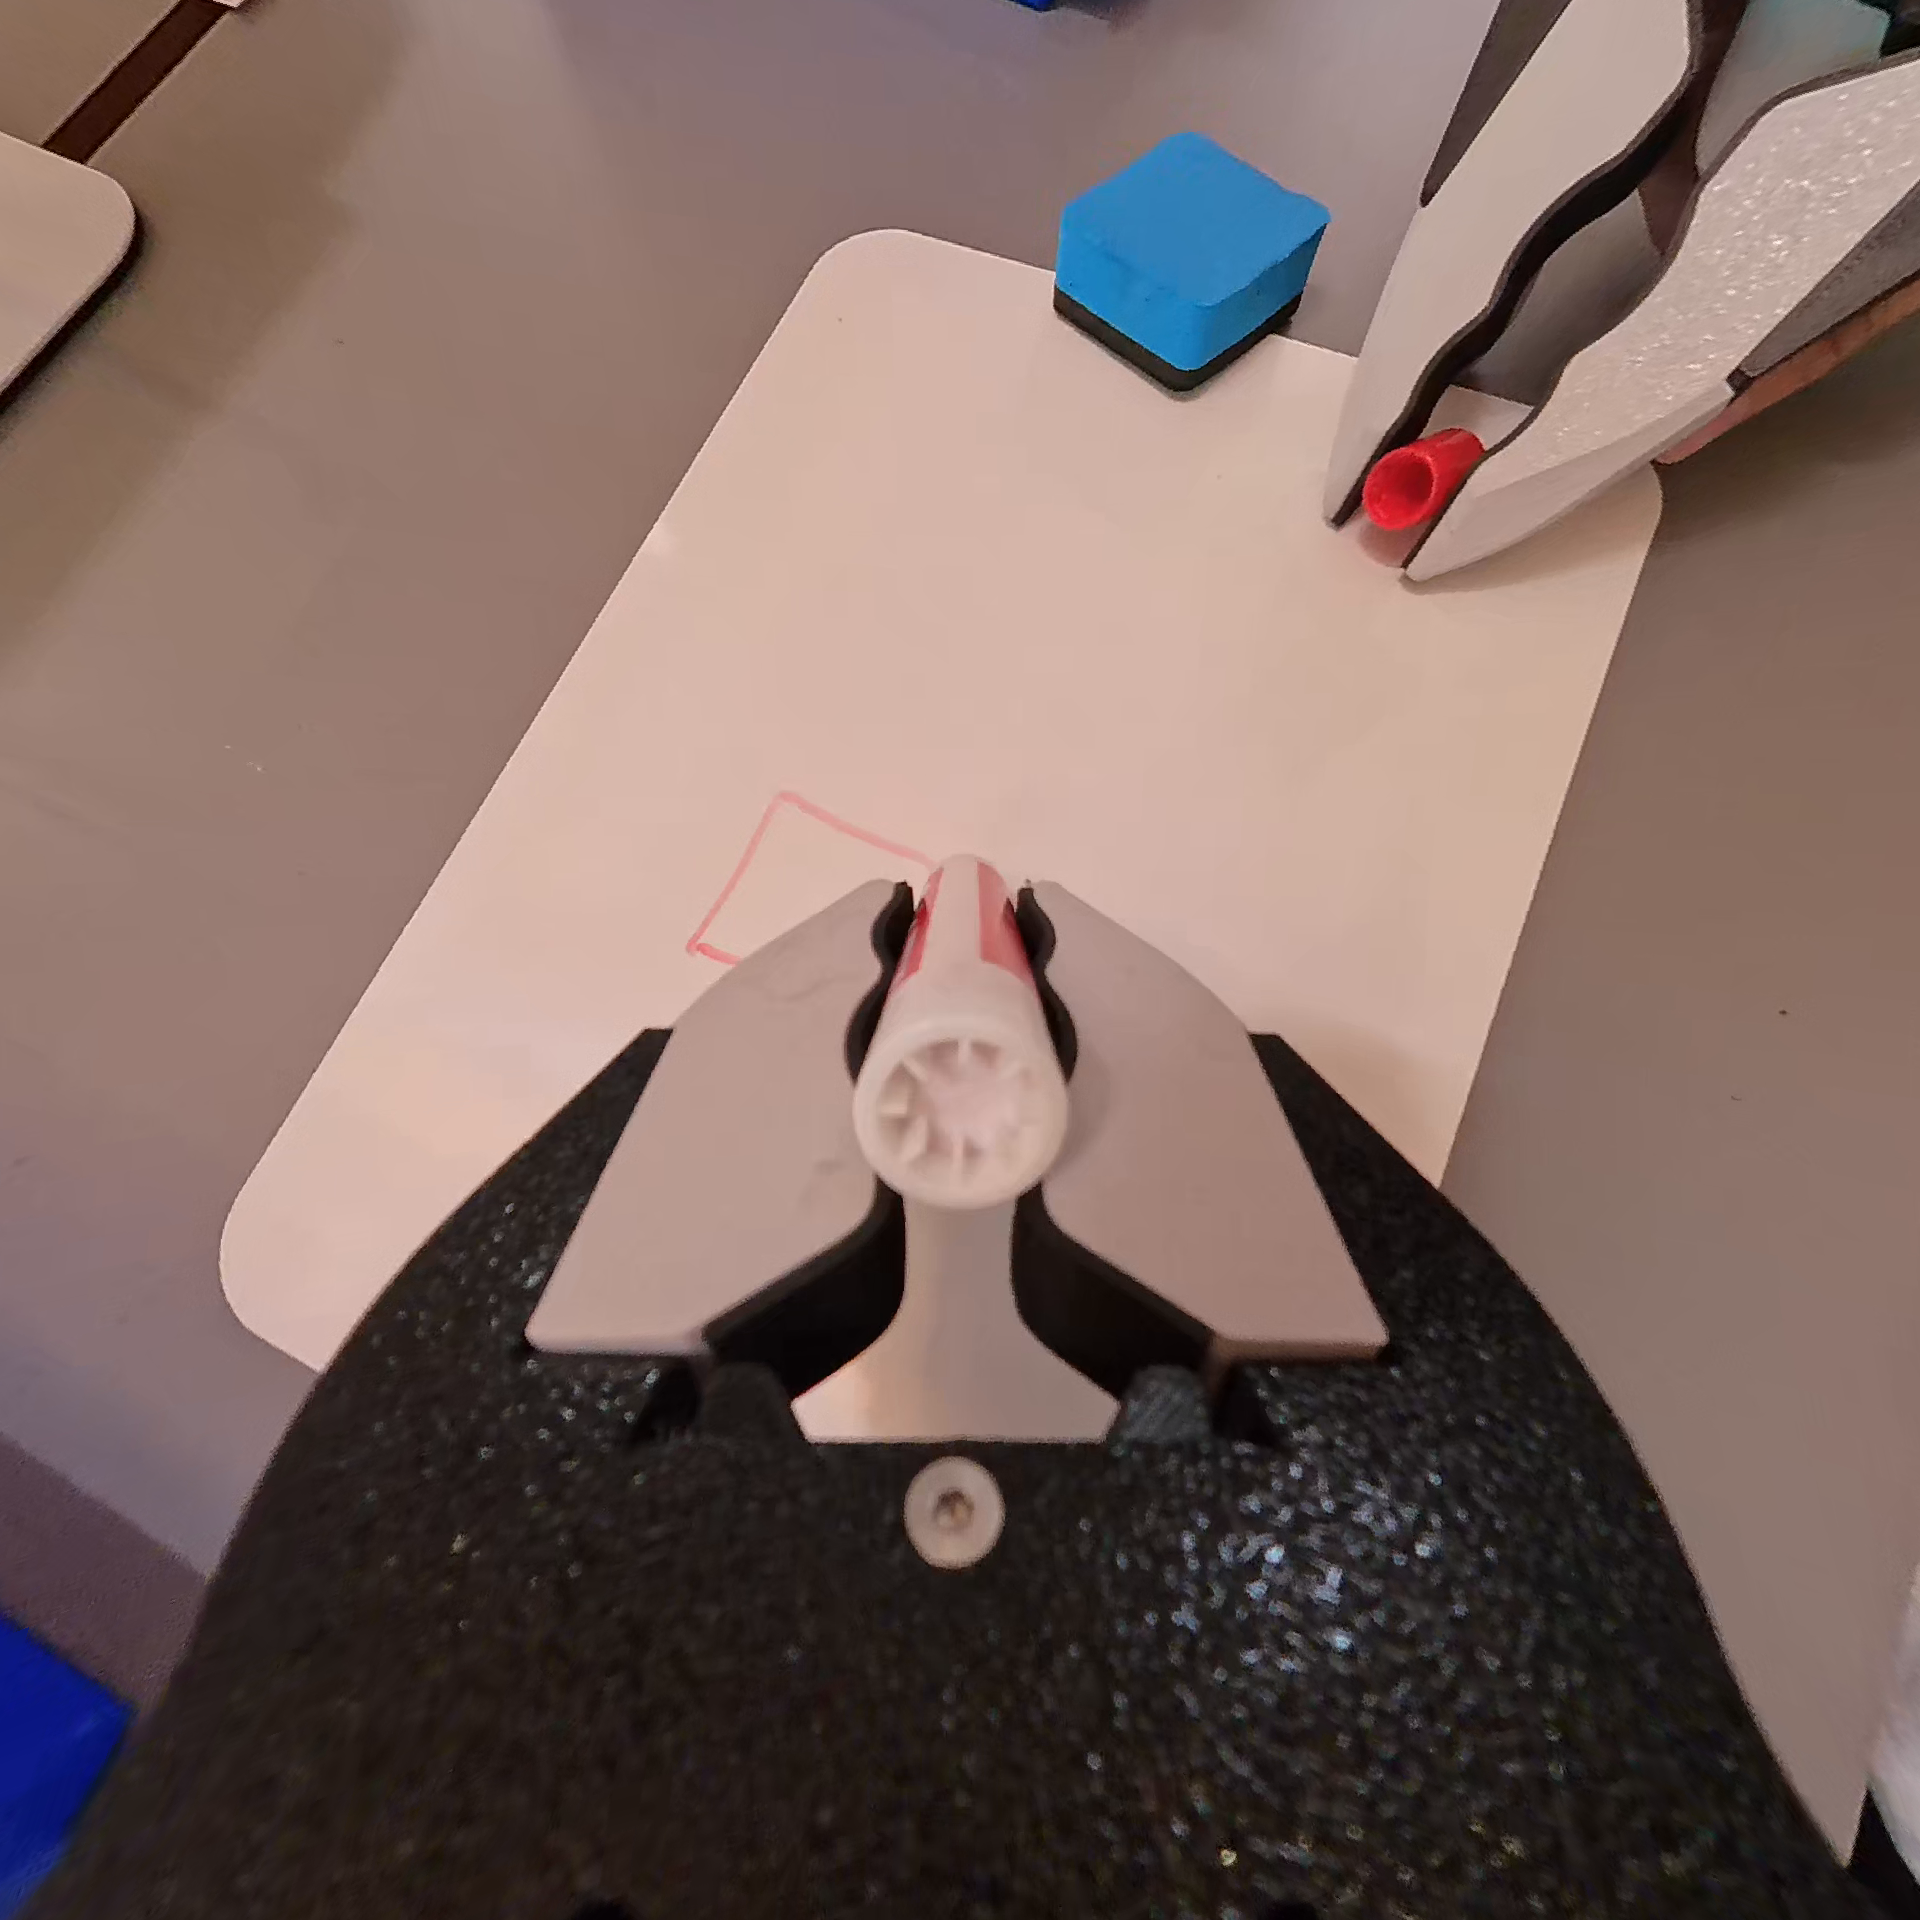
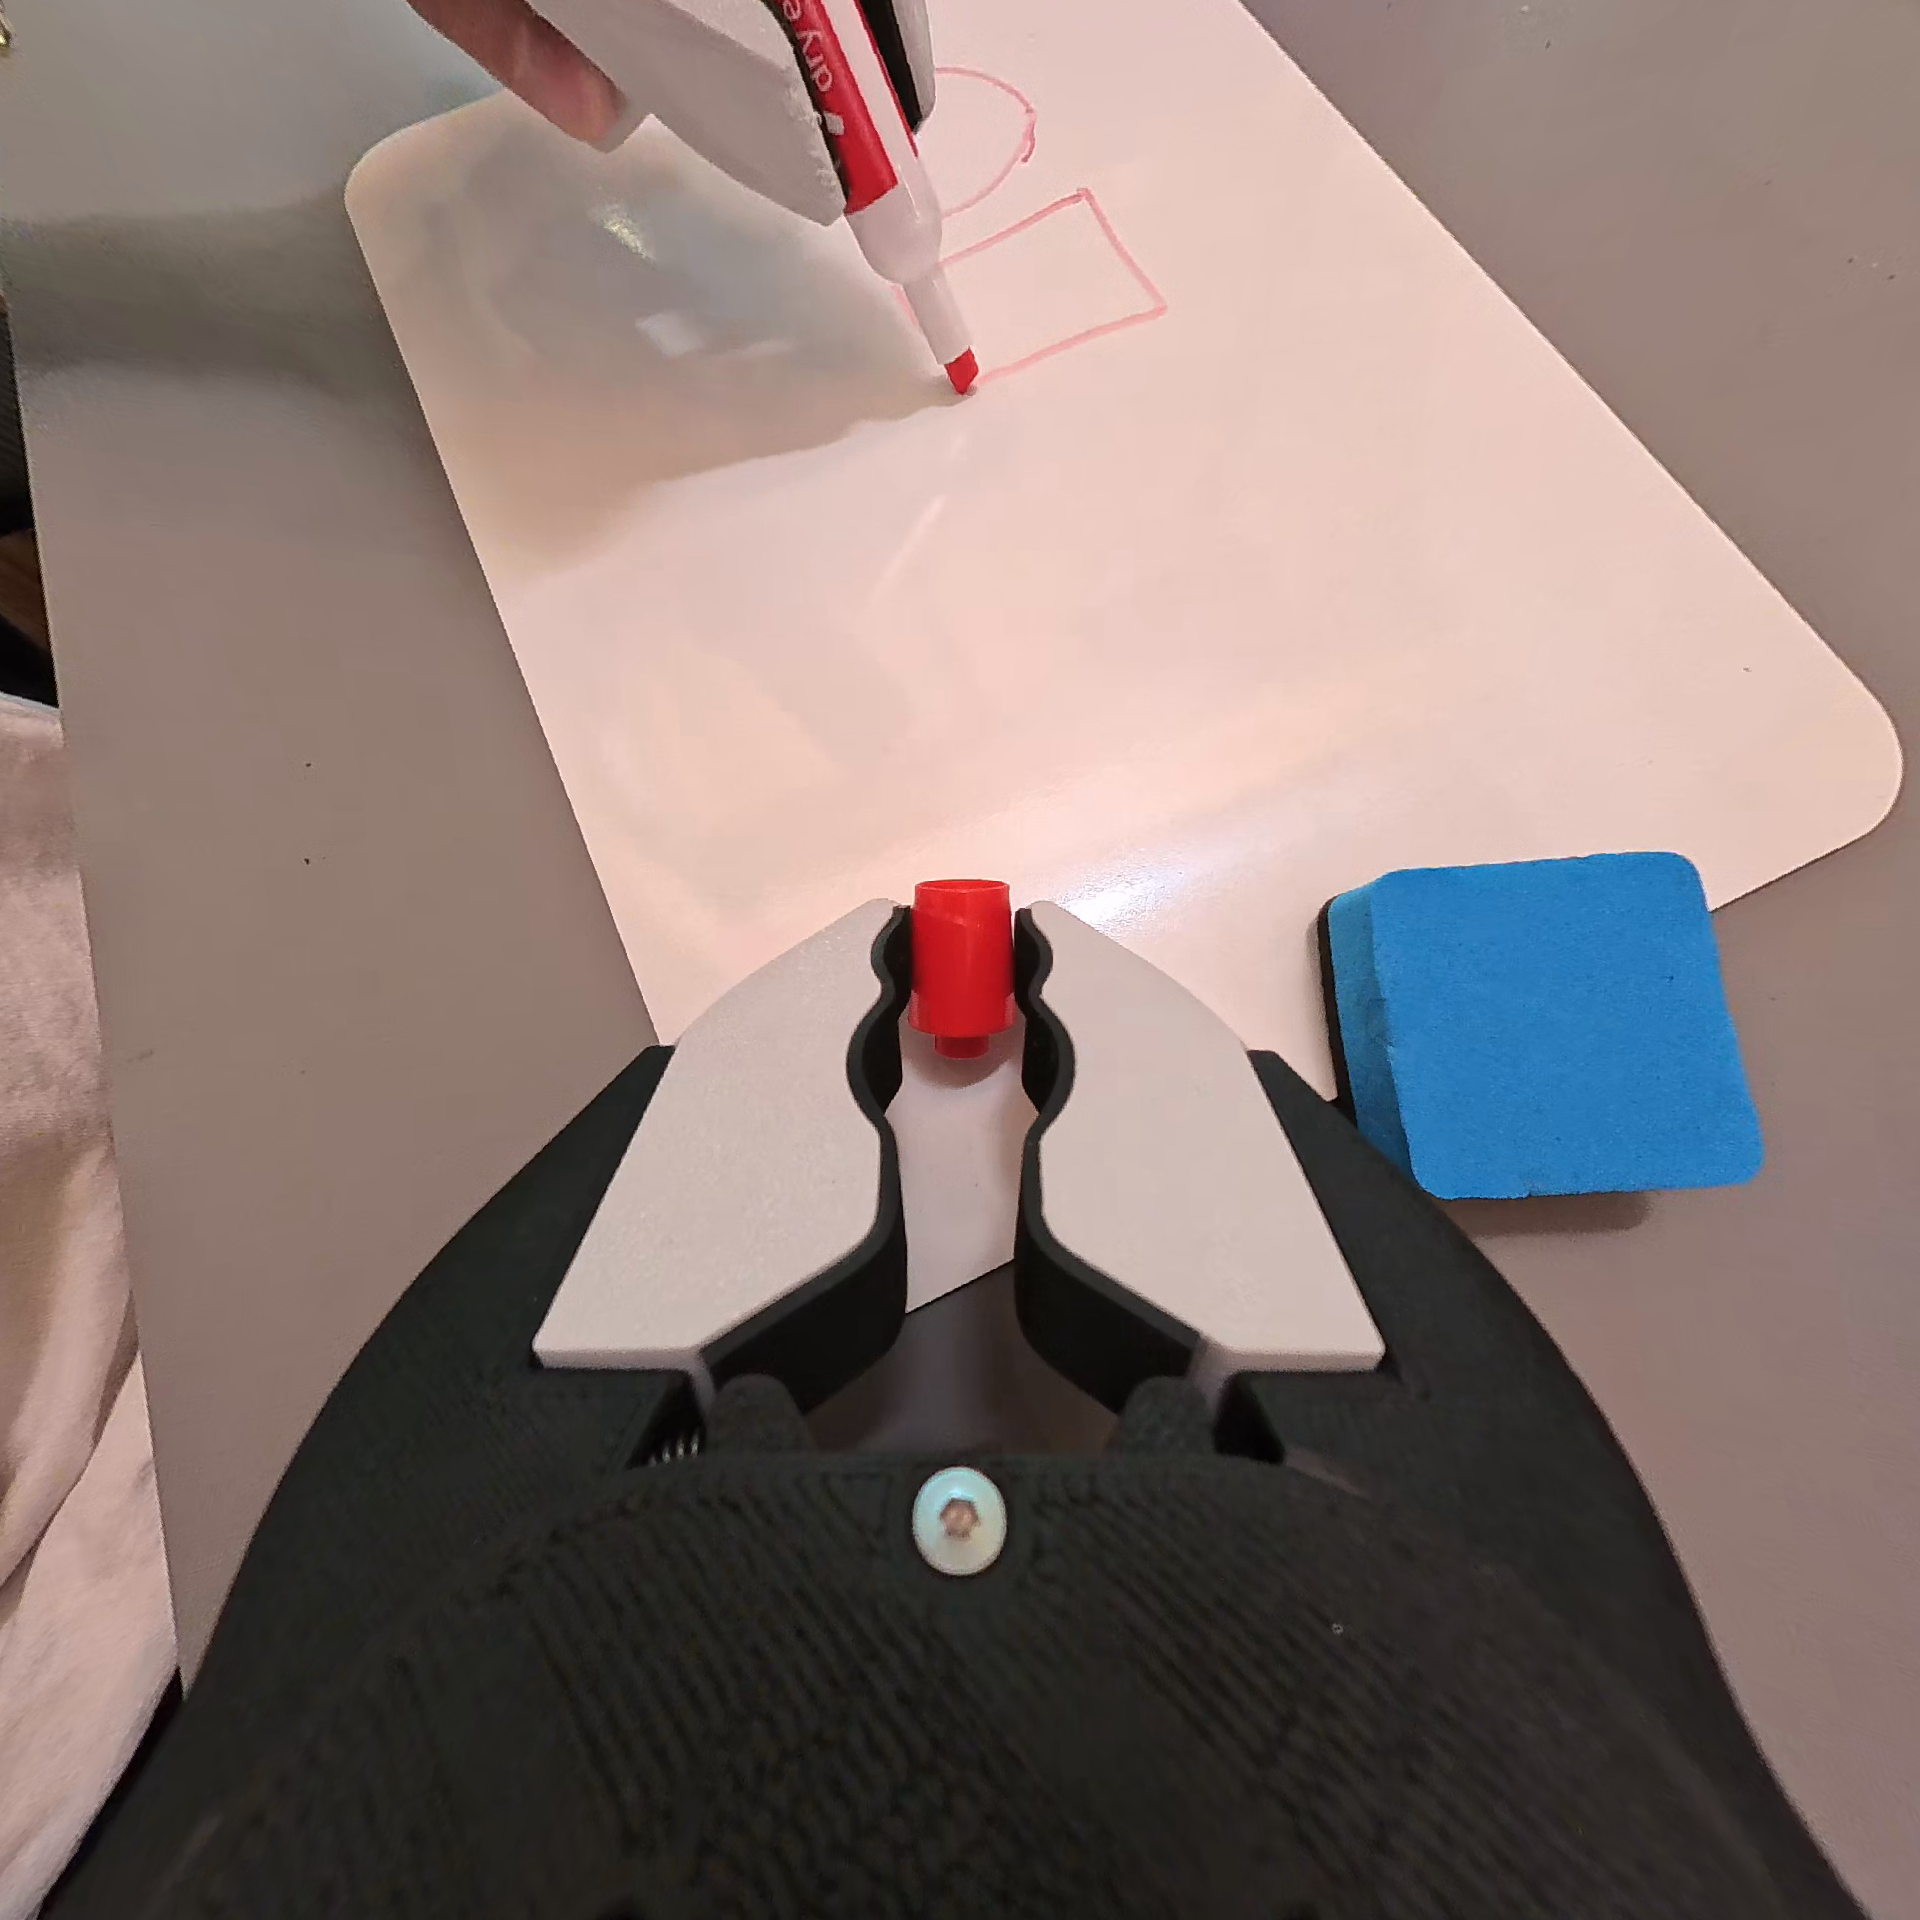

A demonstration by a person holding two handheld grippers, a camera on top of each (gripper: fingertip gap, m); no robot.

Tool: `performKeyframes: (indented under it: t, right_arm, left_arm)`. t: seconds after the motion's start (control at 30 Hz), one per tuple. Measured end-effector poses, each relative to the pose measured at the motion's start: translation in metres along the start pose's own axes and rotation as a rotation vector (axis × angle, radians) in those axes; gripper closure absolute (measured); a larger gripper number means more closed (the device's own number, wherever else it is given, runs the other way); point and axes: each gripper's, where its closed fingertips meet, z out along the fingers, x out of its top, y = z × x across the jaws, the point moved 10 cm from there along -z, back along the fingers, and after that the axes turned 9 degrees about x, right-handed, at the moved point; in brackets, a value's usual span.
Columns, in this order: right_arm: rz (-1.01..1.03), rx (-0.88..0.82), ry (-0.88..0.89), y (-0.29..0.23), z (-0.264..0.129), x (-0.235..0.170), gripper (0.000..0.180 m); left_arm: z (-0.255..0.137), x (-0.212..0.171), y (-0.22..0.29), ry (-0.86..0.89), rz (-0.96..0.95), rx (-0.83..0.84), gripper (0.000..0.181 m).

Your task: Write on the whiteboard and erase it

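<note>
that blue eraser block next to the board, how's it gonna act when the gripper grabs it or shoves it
The eraser looks like foam with a thin dark base, so it probably squashes a little and weighs little. Its flat, squarish shape should keep it from rolling or tipping. It sits partly over the whiteboard edge, so a push may slide it across.

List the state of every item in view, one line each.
marker: uncapped, tip on the board.
red cap: off the marker.
left gripper: shut on marker.
right gripper: shut on red cap.
whiteboard: flat, bearing red drawn shapes.
blue eraser: idle, straddling the whiteboard's edge.
</note>
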Motion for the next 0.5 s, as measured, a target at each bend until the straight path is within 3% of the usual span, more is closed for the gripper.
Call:
performKeyframes:
  t: [0.5]
  right_arm:
    - [0.000, 0.000, 0.000, 0.000, 0.000, 0.000, 0.161]
  left_arm:
    - [-0.014, -0.014, -0.010, -0.016, -0.034, 0.028, 0.162]
